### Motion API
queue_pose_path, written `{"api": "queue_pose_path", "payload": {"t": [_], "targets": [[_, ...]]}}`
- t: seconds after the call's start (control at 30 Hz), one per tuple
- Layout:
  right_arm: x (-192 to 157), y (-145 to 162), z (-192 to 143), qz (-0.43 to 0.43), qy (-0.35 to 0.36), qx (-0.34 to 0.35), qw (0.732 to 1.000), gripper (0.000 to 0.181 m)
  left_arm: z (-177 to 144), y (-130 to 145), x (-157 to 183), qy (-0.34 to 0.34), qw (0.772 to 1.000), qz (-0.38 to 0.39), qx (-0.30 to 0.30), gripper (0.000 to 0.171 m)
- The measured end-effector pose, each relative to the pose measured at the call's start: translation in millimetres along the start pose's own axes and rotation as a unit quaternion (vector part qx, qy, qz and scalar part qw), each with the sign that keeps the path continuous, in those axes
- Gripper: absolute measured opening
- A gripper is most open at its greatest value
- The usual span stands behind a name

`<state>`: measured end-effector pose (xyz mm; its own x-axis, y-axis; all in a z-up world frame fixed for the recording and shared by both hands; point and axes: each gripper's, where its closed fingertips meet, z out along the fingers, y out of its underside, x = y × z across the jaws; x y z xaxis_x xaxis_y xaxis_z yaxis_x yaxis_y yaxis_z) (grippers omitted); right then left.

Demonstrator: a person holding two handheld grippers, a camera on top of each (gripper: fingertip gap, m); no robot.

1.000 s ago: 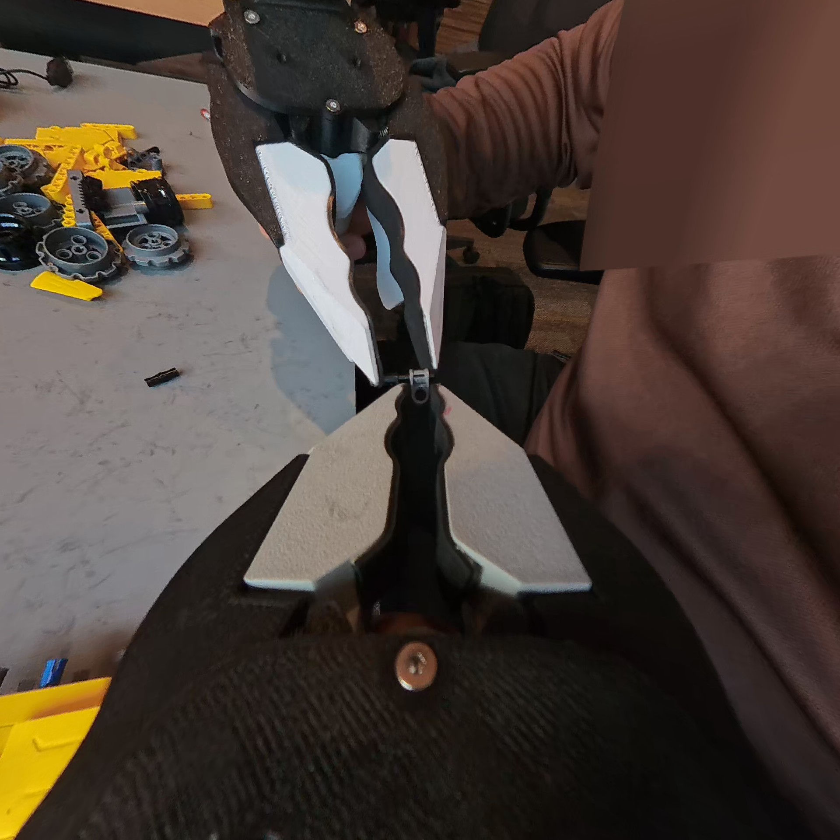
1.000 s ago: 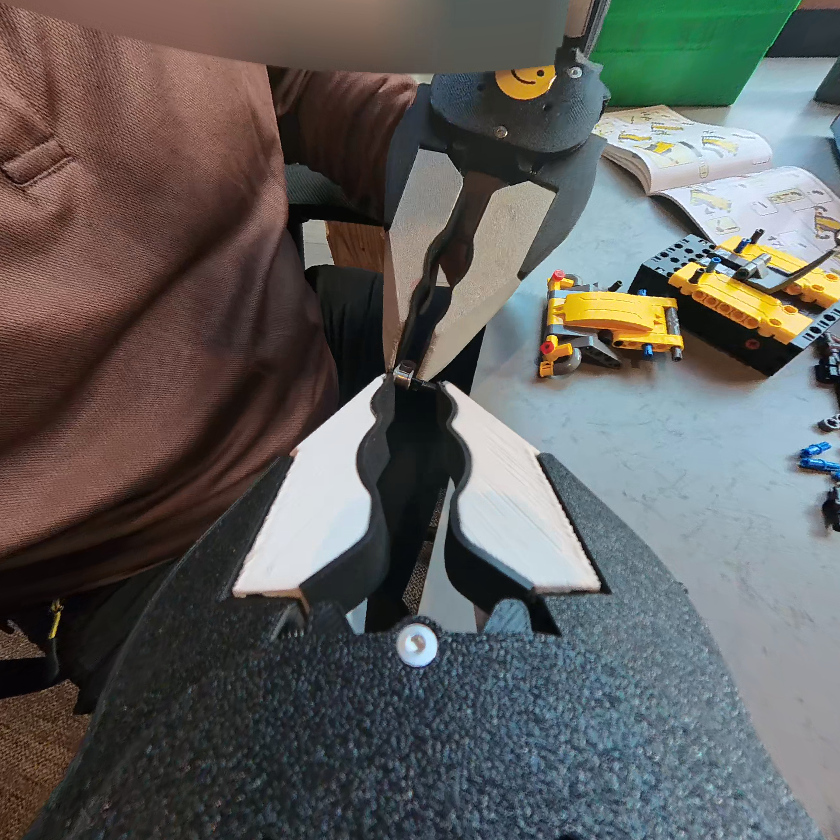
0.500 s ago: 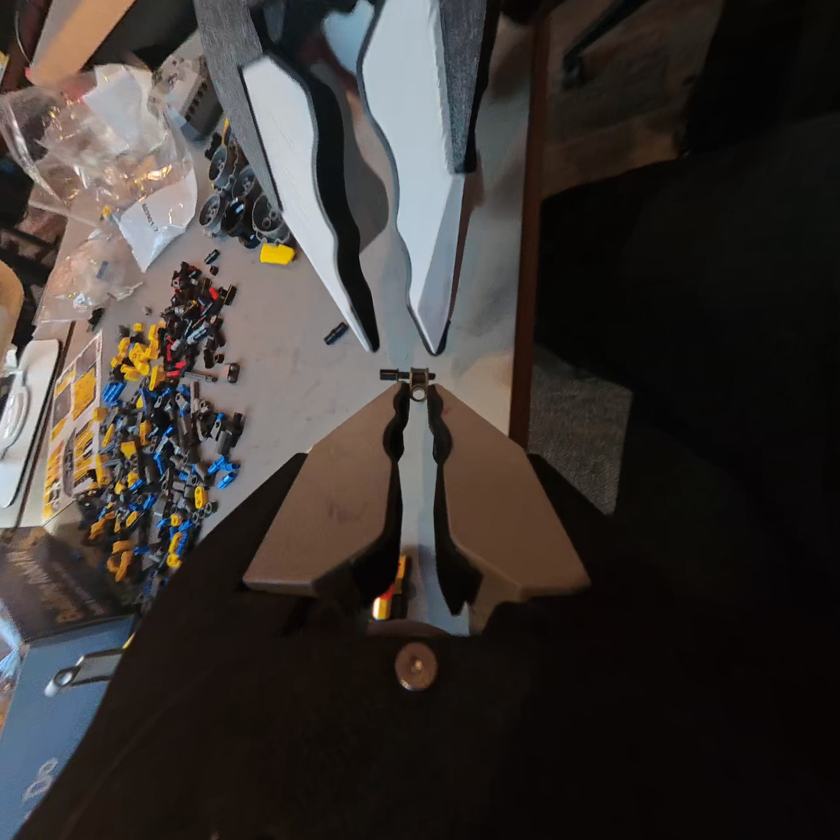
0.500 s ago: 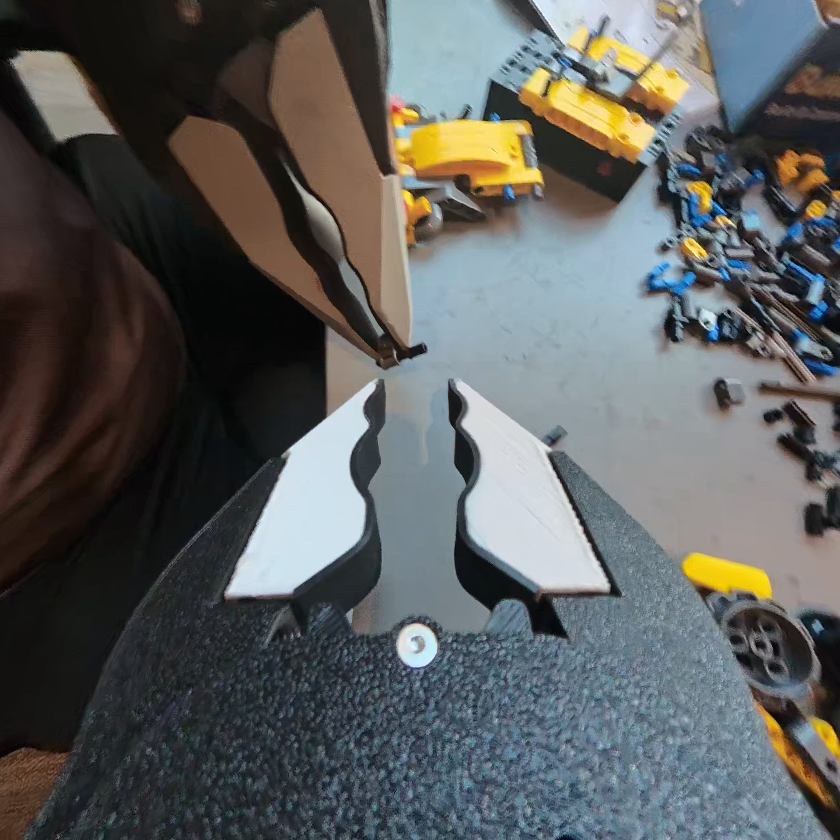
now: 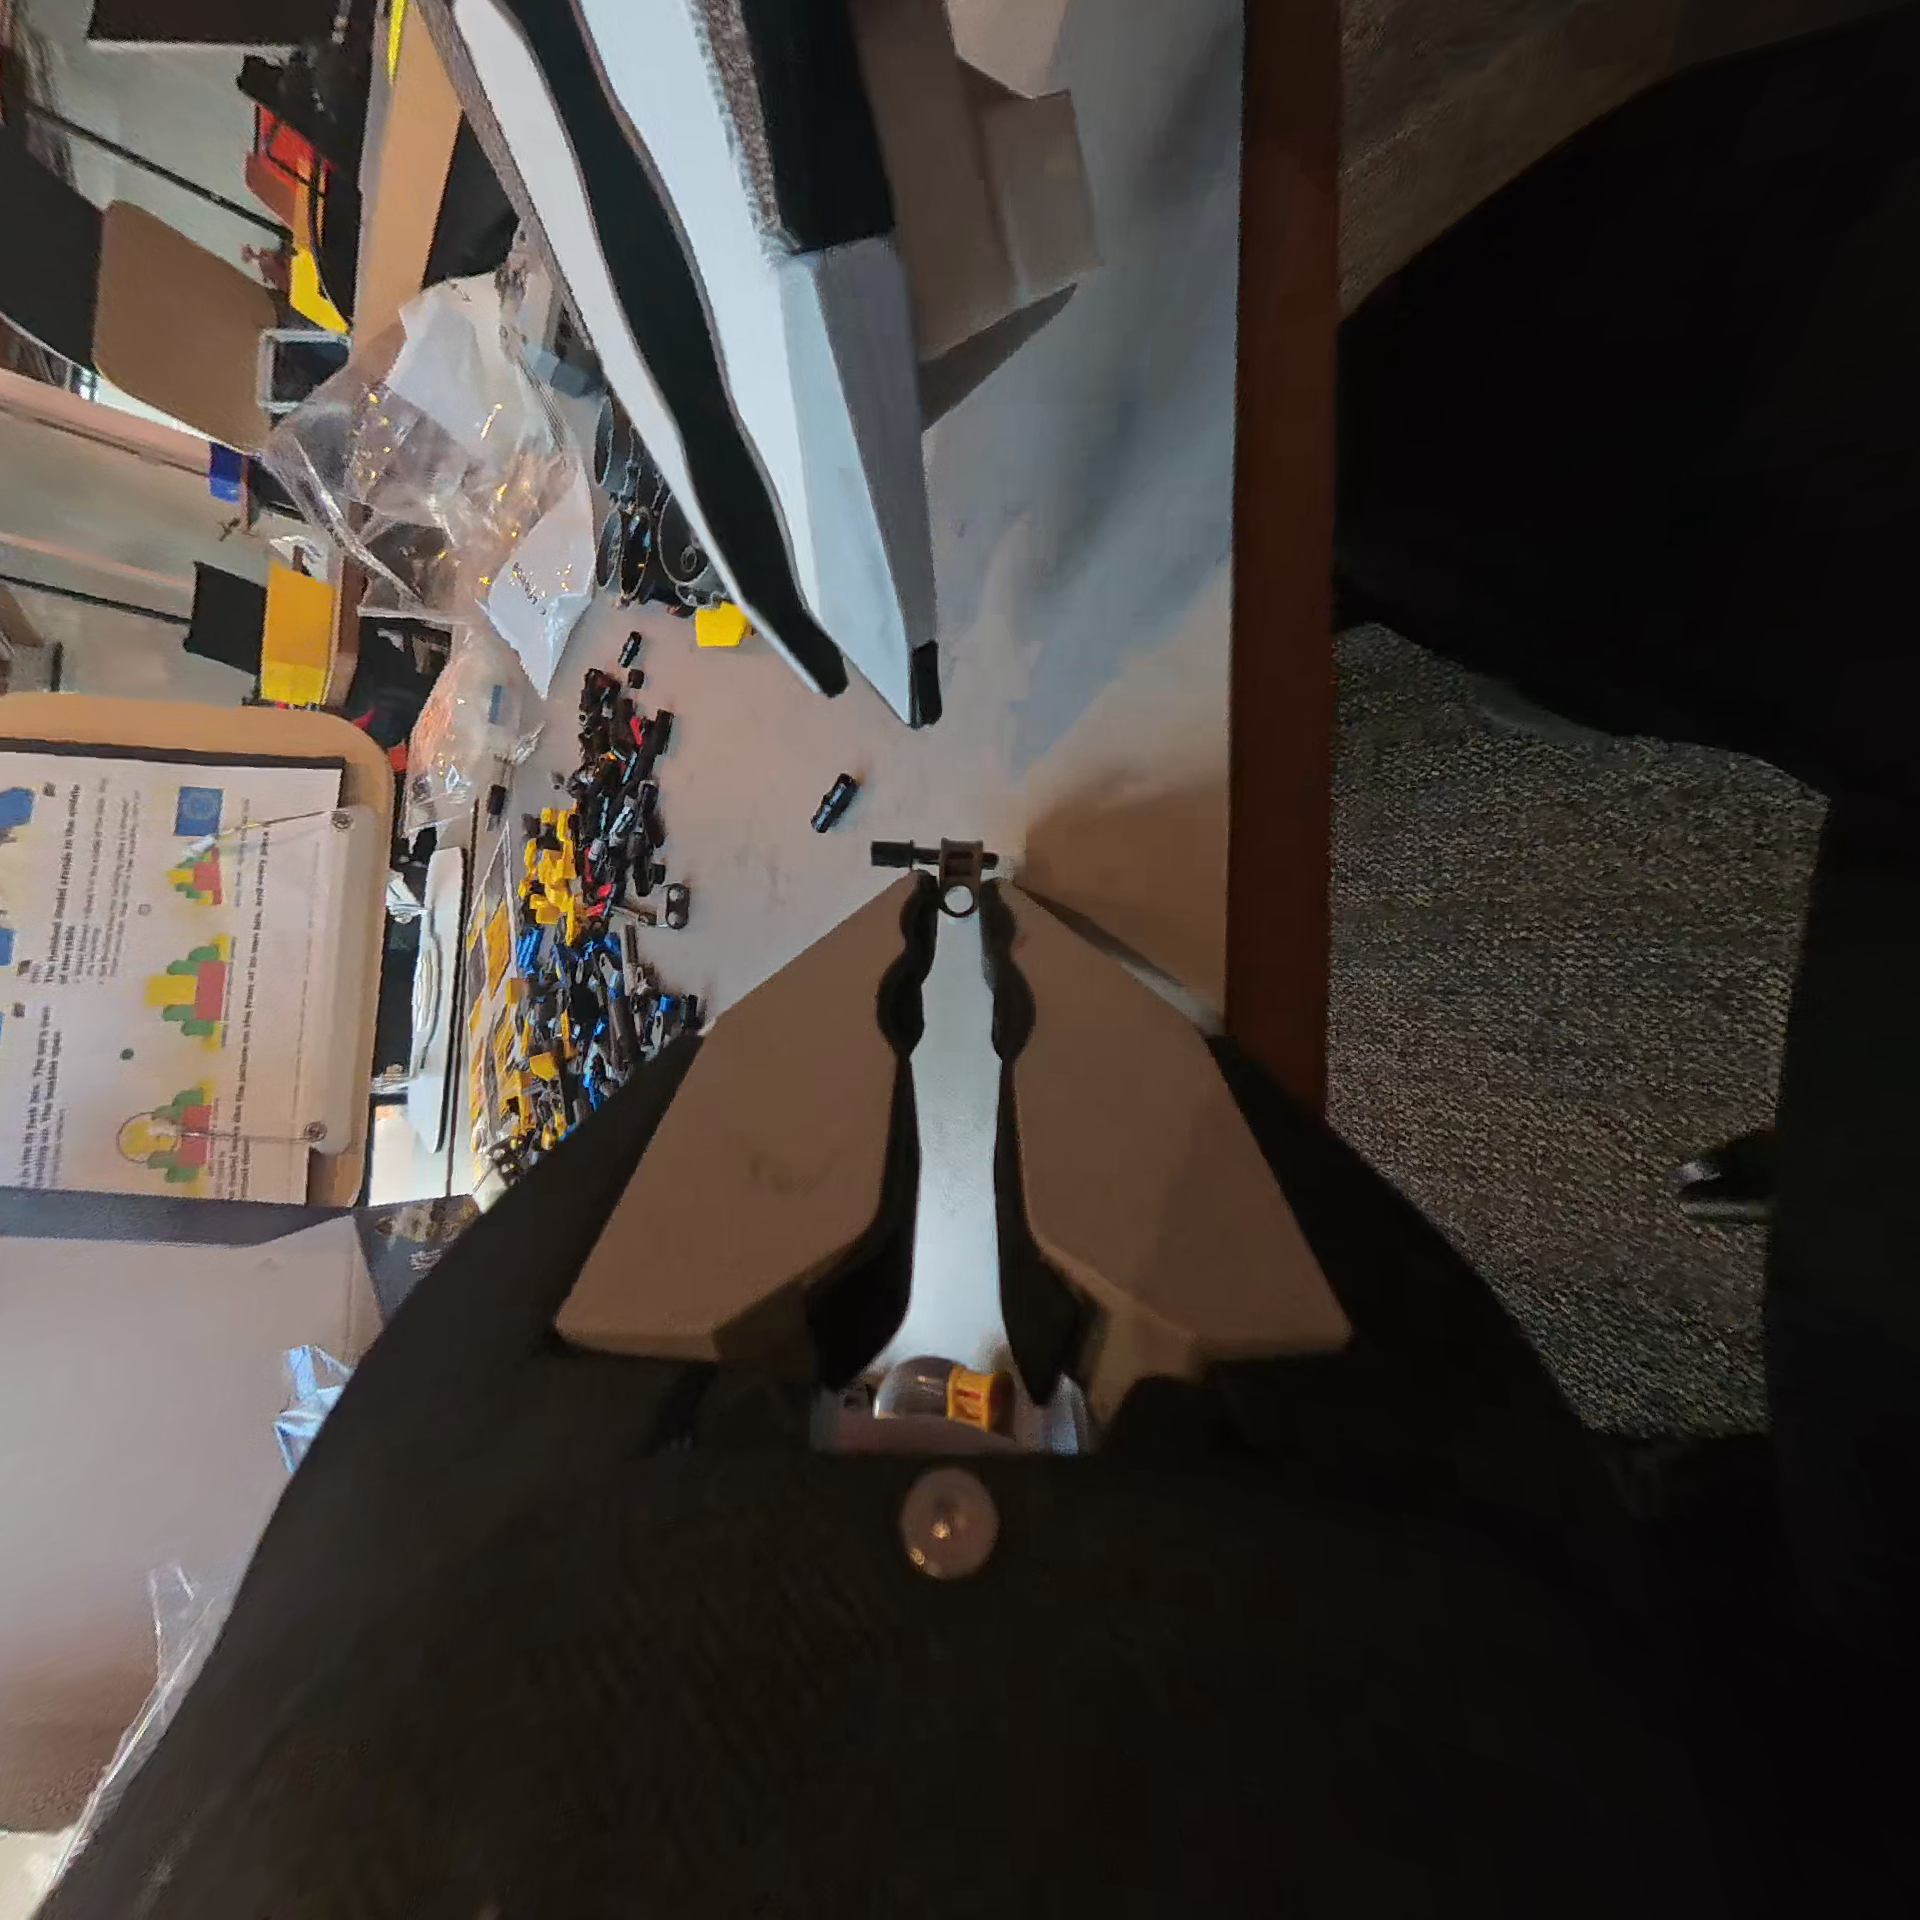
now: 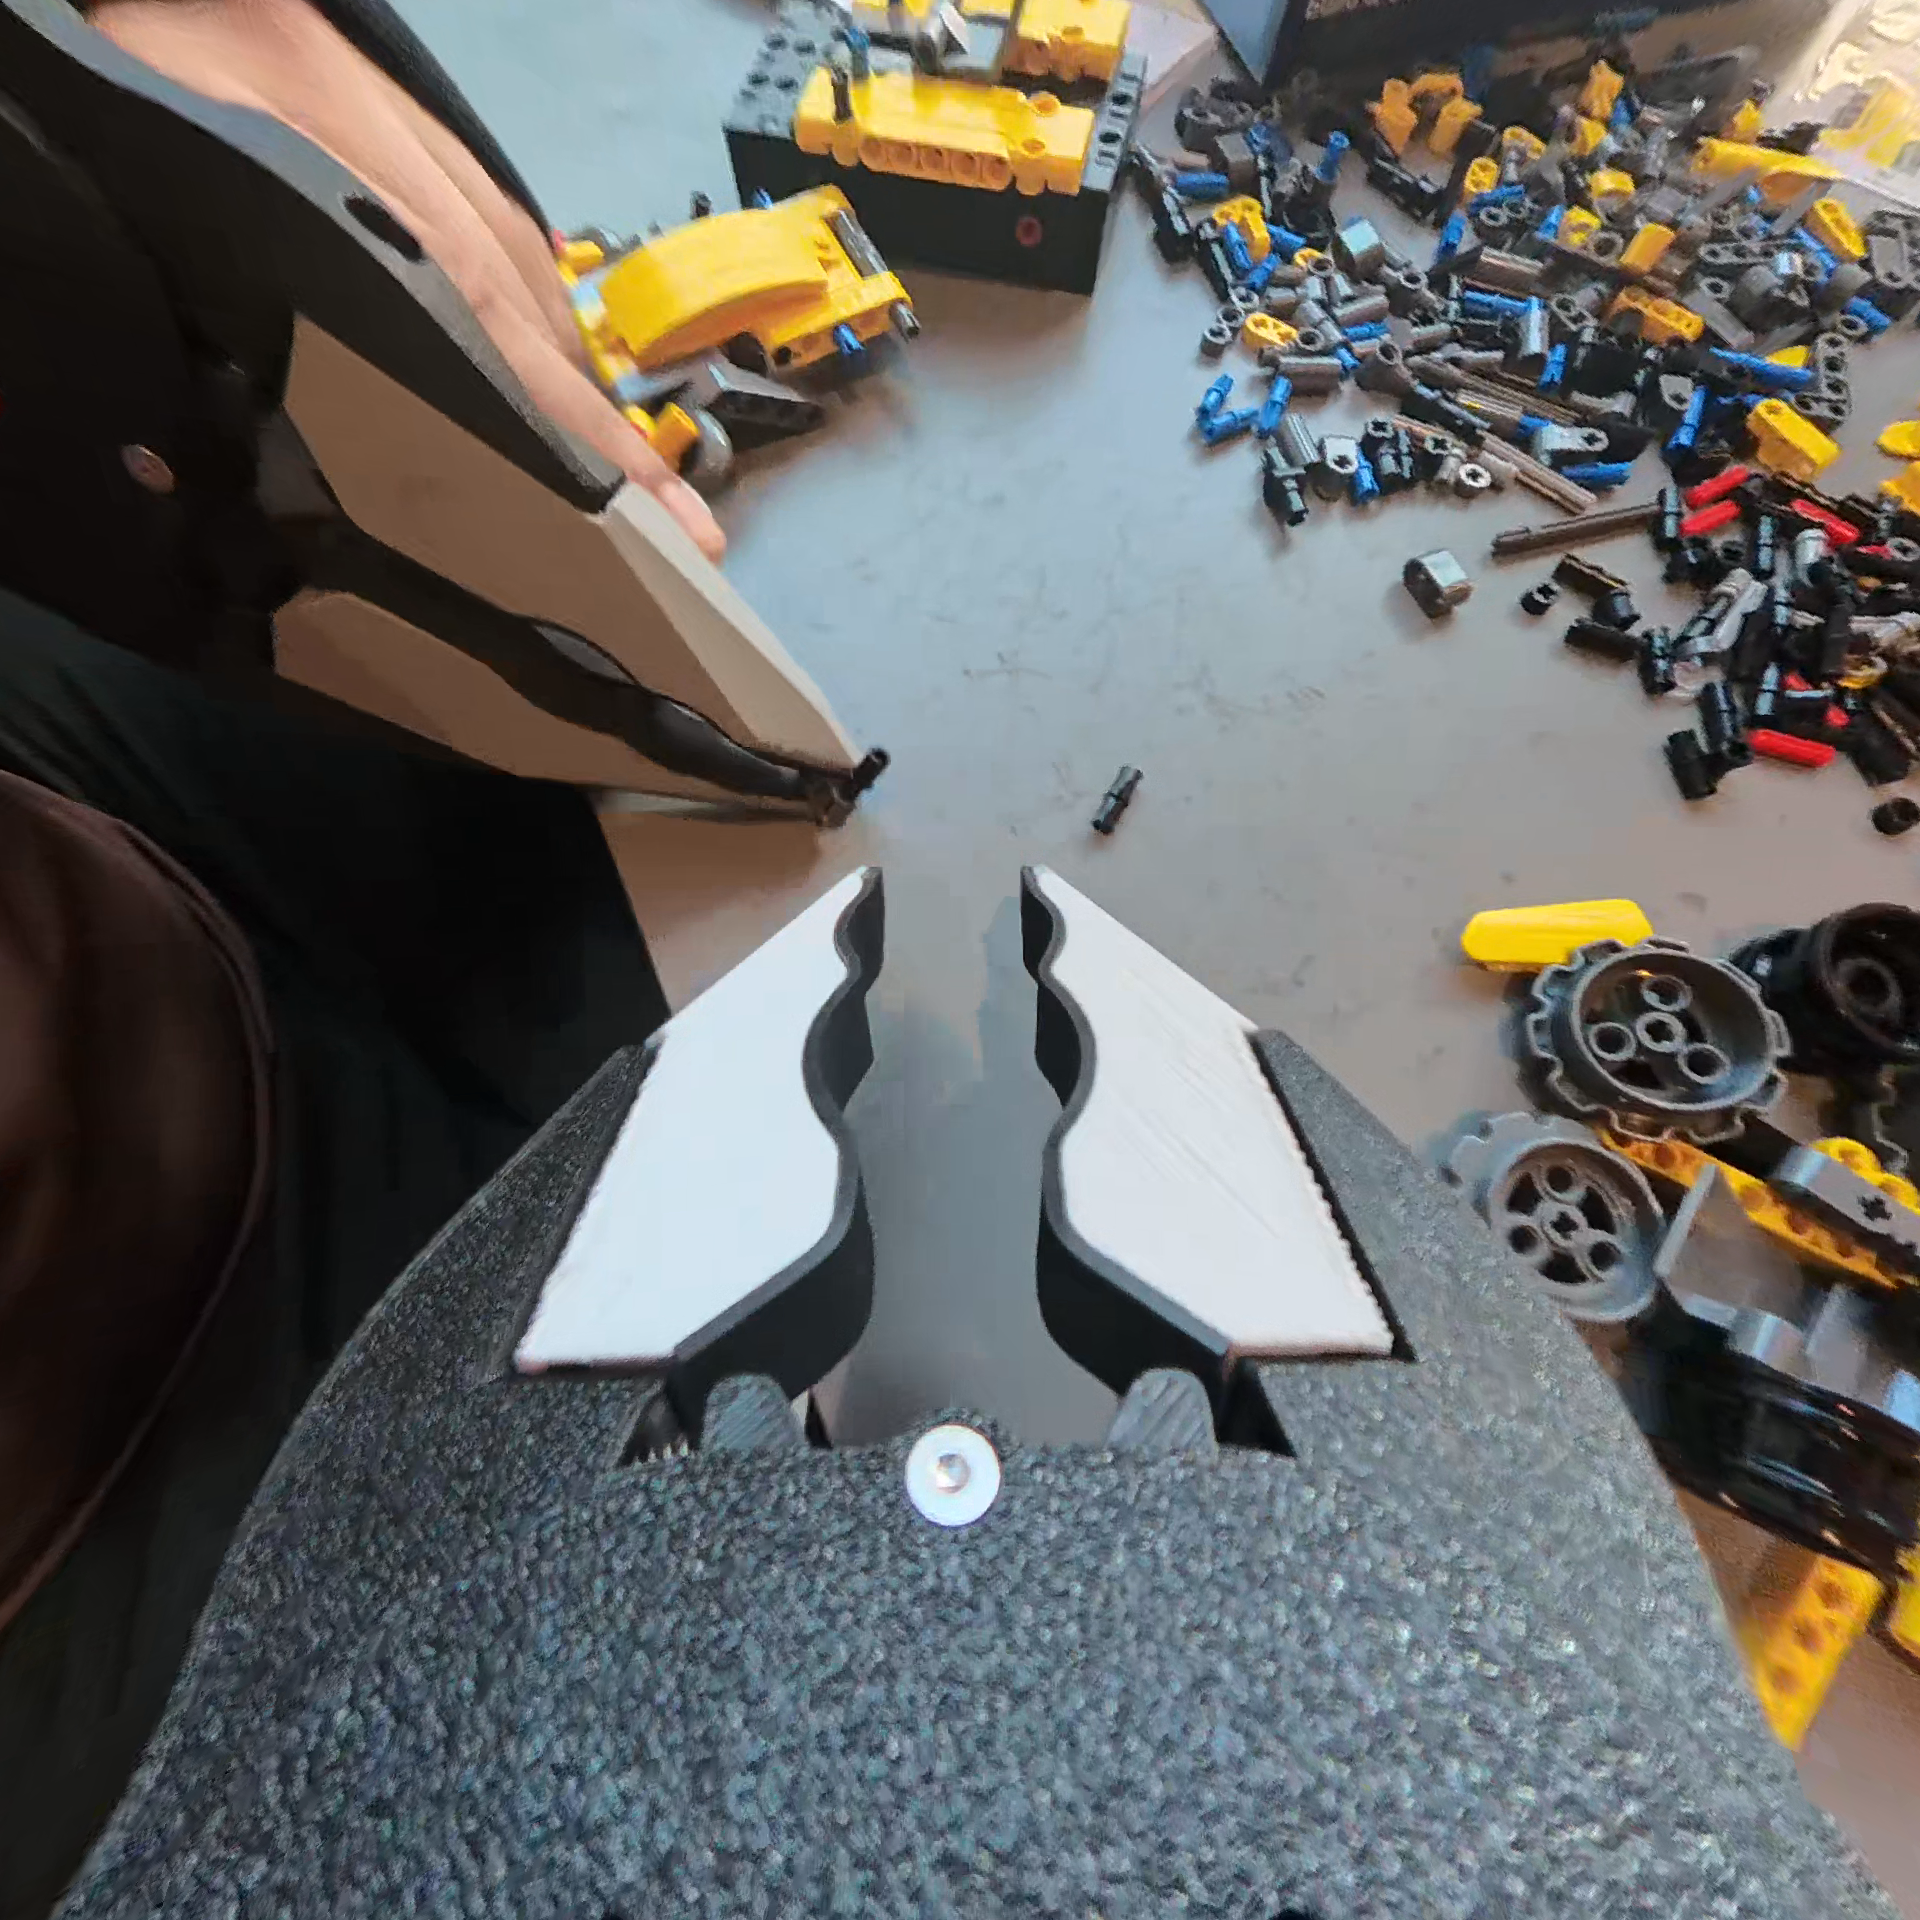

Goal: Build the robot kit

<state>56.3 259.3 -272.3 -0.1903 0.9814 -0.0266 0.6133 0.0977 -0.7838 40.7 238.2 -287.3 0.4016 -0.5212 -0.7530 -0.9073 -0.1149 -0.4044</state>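
Pinching a small grey connector with a black pin [image 5: 940, 858] in our left gripper [image 5: 956, 883], jaws closed on it, we are holding our right gripper [image 6: 951, 894] just beside it with jaws parted and empty. A loose black pin [image 6: 1116, 798] is lying near on the grey surface [image 6: 1039, 623]; printed sheets [image 5: 171, 977] are sitting well apart, their writing left unread.

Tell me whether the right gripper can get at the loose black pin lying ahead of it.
Probably yes: the right gripper is open and empty, and only bare table lies between it and the black pin.
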Motion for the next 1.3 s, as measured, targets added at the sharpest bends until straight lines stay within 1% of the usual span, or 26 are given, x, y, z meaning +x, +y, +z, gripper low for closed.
{"api": "queue_pose_path", "payload": {"t": [0.13,0.23,0.3,0.4,0.53,0.6,0.67,0.73,0.77,0.8,0.87,0.97,1.03,1.1,1.17,1.23,1.3], "targets": [[-10,-9,4,0.016,-0.058,0.017,0.998,0.034,-2,2,1,-0.014,0.999,0.045,0.006,0.005],[-8,-7,8,0.015,-0.062,0.002,0.998,0.035,-5,-2,5,-0.011,0.998,0.059,0.016,0.005],[-15,-7,10,-0.004,-0.071,-0.001,0.997,0.035,-5,0,4,-0.014,0.998,0.058,0.008,0.005],[-24,-4,18,-0.014,-0.088,-0.016,0.996,0.032,-6,-4,5,-0.029,0.996,0.086,0.016,0.005],[-32,-8,21,-0.016,-0.118,-0.018,0.993,0.016,-4,-3,4,-0.044,0.994,0.101,0.008,0.006],[-32,-9,20,-0.029,-0.114,-0.011,0.993,0.005,-6,-2,3,-0.043,0.996,0.082,0.011,0.007],[-30,-9,20,-0.034,-0.108,-0.011,0.993,0.002,-7,0,2,-0.043,0.998,0.049,0.005,0.01],[-25,-6,21,-0.052,-0.086,-0.022,0.995,0.002,-13,1,-2,-0.039,0.999,-0.011,0.003,0.025],[-24,-5,21,-0.068,-0.078,-0.029,0.994,0.002,-18,0,-4,-0.032,0.998,-0.056,0.004,0.031],[-25,-5,20,-0.082,-0.076,-0.032,0.993,0.002,-24,-2,-5,-0.023,0.994,-0.107,0.011,0.034],[-20,-4,20,-0.116,-0.057,-0.049,0.99,0.002,-38,-15,3,0.023,0.977,-0.204,0.051,0.043],[-17,-6,20,-0.184,-0.044,-0.071,0.979,0.002,-62,-40,23,0.084,0.946,-0.285,0.132,0.041],[-20,-10,21,-0.225,-0.052,-0.083,0.969,0.002,-73,-51,45,0.132,0.929,-0.298,0.173,0.039],[-21,-11,23,-0.264,-0.055,-0.104,0.957,0.002,-74,-53,63,0.153,0.925,-0.293,0.188,0.034],[-21,-9,25,-0.3,-0.058,-0.127,0.944,0.002,-67,-49,81,0.171,0.93,-0.275,0.175,0.033],[-21,-9,27,-0.325,-0.06,-0.143,0.933,0.002,-60,-42,99,0.18,0.941,-0.237,0.158,0.033],[-21,-9,28,-0.333,-0.061,-0.154,0.928,0.003,-56,-36,110,0.181,0.952,-0.2,0.145,0.033]]}}
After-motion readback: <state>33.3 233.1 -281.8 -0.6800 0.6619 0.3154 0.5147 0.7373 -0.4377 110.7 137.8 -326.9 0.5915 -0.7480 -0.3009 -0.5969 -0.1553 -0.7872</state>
